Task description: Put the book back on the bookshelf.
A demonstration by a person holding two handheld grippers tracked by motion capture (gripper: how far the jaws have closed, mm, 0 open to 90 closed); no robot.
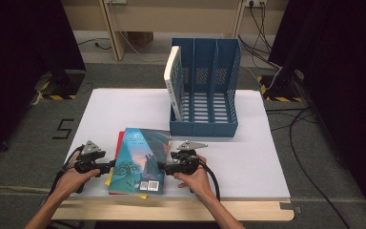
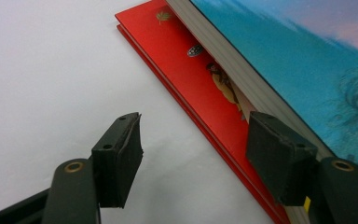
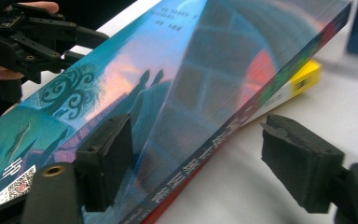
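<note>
With both open-jawed grippers, left and right, flanking the teal paperback book, you have yet to grip it and file it beside the white book in the blue plastic file rack.

White table: books, file rack
</note>
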